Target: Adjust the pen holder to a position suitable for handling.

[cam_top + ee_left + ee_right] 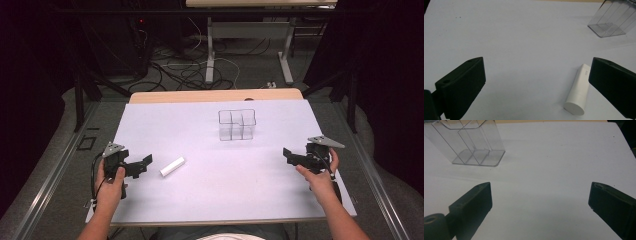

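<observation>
Claw positions decide this moment: the left claw (141,165) sits just beside the small white plastic cylinder with a flat cap end (172,166), while the right claw (290,156) hangs well apart from it on the far side of the white-covered table (210,200).

Largest first, the table carries two things. Toward its far middle stands the clear plastic organiser box with inner dividers (237,124), upright and with nothing in it that I can see. Nearer the person, left of centre, lies the white cylinder, flat on its side, its long axis slanting from near-left to far-right in the high view.

From the left claw (536,87) the cylinder (578,91) lies slightly ahead and toward its right-hand jaw, nearly touching that jaw in the left gripper view, with the round cap end toward the camera. The jaws stand wide apart and grip nothing. So the left hand (111,182) is clearly the nearer one, and the coming move, as I judge it, turns on shifting that claw sideways so the cylinder falls between the jaws, across its long axis.

The right claw (540,202) is likewise spread and holds nothing; the organiser box (471,145) lies ahead of it and to the left in its own view.

Both claws point inward toward the table's middle.
</observation>
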A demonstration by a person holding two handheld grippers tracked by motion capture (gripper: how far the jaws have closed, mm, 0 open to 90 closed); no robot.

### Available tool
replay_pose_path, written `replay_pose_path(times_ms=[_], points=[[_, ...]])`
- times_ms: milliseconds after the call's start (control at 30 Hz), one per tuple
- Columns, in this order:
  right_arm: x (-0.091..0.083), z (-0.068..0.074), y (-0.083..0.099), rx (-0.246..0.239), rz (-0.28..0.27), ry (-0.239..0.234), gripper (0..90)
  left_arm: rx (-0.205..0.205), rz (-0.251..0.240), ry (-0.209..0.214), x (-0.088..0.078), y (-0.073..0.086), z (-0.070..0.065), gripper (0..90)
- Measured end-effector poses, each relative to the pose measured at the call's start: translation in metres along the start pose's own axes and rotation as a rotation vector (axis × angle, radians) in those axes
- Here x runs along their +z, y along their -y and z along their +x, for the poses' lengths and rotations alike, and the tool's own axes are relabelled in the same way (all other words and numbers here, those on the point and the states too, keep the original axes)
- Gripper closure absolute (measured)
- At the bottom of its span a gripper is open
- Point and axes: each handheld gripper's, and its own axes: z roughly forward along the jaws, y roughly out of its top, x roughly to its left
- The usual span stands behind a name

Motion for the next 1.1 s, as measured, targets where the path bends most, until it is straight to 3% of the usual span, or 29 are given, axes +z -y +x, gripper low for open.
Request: replay_pose_path(times_ms=[200,433,800,933,1100], points=[[-0.001,0.001,-0.001,-0.017,0.010,0.002,14.7,-0.023,-0.006,-0.002,0.000,0.000,0.001,0.9],[0.002,0.003,-0.004,-0.021,0.010,-0.012,15.1,-0.021,-0.007,-0.011,-0.002,-0.001,0.001,0.8],[0.007,0.022,-0.021,-0.050,0.019,-0.038,17.7,-0.018,-0.004,-0.018,-0.005,0.001,0.000,0.9],[0.013,0.027,-0.027,-0.018,0.062,-0.076,17.9,-0.020,-0.007,-0.023,-0.006,0.001,0.001,0.9],[0.022,0.036,-0.040,-0.011,0.100,-0.084,18.0,-0.023,-0.003,-0.025,-0.006,0.002,0.002,0.9]])
